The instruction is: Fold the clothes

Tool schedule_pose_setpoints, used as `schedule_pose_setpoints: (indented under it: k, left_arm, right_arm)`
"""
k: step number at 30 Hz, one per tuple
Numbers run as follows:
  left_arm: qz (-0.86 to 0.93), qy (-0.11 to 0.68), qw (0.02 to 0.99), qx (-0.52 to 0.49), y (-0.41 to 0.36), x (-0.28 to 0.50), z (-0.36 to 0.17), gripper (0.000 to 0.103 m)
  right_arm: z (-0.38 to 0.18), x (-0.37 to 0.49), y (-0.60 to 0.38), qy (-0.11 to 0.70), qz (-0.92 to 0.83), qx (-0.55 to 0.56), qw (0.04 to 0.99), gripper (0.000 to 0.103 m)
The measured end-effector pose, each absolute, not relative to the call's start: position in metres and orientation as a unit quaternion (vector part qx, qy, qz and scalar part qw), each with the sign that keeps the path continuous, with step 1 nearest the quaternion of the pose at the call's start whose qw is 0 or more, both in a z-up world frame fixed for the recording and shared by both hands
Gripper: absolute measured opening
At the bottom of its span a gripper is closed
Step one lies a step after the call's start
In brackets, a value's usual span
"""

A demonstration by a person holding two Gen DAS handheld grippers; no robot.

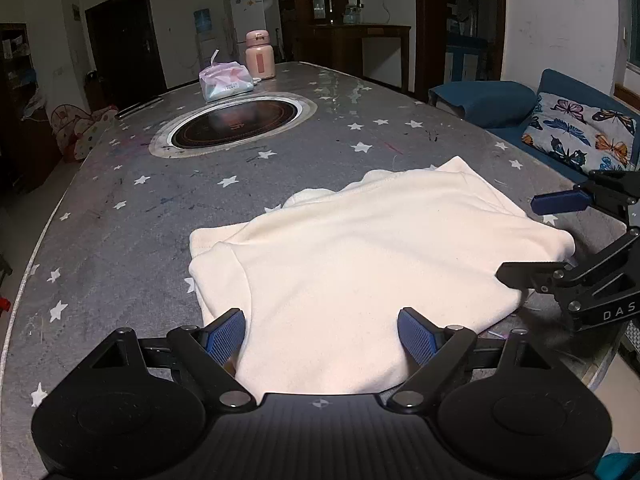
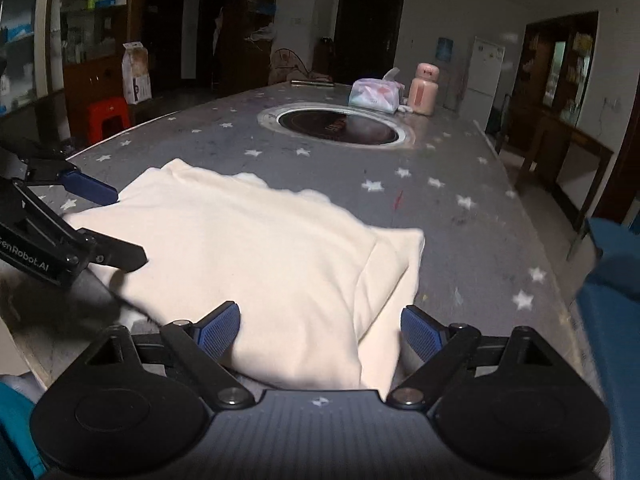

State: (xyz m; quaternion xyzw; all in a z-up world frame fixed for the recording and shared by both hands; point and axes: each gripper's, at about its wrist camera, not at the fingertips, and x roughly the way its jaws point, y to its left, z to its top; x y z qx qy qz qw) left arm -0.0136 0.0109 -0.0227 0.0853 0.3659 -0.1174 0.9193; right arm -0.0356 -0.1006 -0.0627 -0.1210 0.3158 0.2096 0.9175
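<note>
- While the cream fleece garment [image 1: 360,248] lies on the near end of the grey star-patterned tabletop [image 1: 120,184], it already looks folded into a rough rectangle, with a doubled layer along one side.
- The left gripper [image 1: 322,332] stands with its blue pads wide apart astride the near hem, gripping nothing.
- The right gripper [image 2: 320,330] is spread just as wide over the other near corner, also empty-handed.
- Judging by the bulk, at least one more fold probably remains, likely lifting the near edge toward the far one.
- A pink flask [image 1: 260,56] and a tissue pack [image 1: 226,80] sit well apart beyond the round inset cooktop [image 1: 236,124].
</note>
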Motion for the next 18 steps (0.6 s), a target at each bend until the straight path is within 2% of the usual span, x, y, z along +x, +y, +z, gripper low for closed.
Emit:
schedule_pose_setpoints:
  k: [6,13,18]
  left_arm:
    - [-0.113,0.353,0.925,0.08,0.019,-0.014,-0.011,0.086]
    - [-0.106,0.369,0.92,0.079,0.022,-0.01,-0.02,0.086]
    - [-0.095,0.356,0.927,0.073,0.03,-0.008,-0.011,0.086]
  right_arm:
    - [-0.048,-0.038,-0.11,0.298,0.205,-0.113,0.925,0.09]
    - [-0.064,-0.034,-0.118,0.32,0.187,-0.118,0.921,0.091]
    - [-0.047,-0.025,-0.114,0.317,0.199,-0.129,0.918,0.092]
